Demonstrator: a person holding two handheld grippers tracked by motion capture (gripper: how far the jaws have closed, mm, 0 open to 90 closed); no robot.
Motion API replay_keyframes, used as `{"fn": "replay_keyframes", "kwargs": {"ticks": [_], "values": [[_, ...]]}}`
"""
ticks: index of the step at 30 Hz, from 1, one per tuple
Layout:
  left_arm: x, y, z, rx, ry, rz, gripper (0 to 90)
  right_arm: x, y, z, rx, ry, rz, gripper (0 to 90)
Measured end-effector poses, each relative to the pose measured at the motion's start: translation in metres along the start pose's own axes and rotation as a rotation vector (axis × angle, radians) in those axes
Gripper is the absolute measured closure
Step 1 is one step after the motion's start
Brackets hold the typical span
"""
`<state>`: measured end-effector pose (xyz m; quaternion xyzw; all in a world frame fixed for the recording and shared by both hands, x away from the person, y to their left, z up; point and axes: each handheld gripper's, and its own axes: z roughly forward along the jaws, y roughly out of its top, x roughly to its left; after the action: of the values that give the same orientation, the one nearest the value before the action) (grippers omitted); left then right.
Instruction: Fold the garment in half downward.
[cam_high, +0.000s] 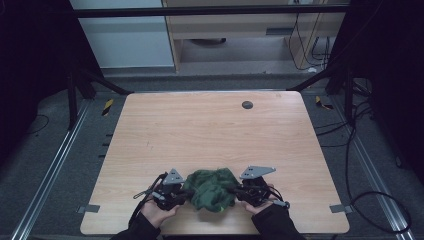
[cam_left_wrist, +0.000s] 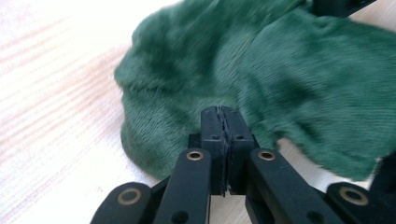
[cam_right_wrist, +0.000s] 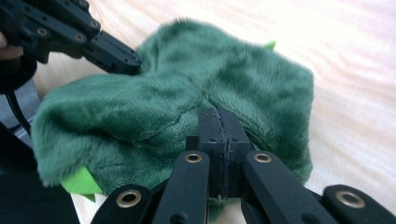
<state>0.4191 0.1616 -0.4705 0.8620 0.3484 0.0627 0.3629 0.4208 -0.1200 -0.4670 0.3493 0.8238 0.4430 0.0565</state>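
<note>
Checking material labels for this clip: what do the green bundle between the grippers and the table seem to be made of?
Green bundle: soft plush or fleece fabric, matte, judging by its short fuzzy nap and limp folds; a brighter green, flatter piece at one edge looks like felt, though that is uncertain. Table: pale wood-grain top, smooth, probably laminate rather than solid wood, given its even printed-looking grain.

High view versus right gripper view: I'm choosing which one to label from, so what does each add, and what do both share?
The high view adds the whole wooden table, the dark round spot near its far edge, and the floor cables. The right gripper view adds a close look at the right hand-held gripper, its jaws together at the cloth's edge, and a bright green patch. Both show the crumpled green cloth and the left hand-held gripper at its other side.
</note>
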Motion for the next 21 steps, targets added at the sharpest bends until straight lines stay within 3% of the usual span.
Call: {"fn": "replay_keyframes", "kwargs": {"ticks": [8,13,21], "values": [[-0.005,-0.005,0.011,0.043,0.028,0.034,89.7,-0.004,-0.011,0.009,0.067,-0.012,0.007,89.6],[-0.004,-0.004,0.011,0.039,0.031,0.027,89.7,-0.005,-0.010,0.011,0.067,-0.018,0.005,89.6],[0.004,0.004,-0.010,-0.047,0.056,0.024,84.3,-0.010,-0.002,-0.004,-0.003,-0.030,0.003,86.5]]}}
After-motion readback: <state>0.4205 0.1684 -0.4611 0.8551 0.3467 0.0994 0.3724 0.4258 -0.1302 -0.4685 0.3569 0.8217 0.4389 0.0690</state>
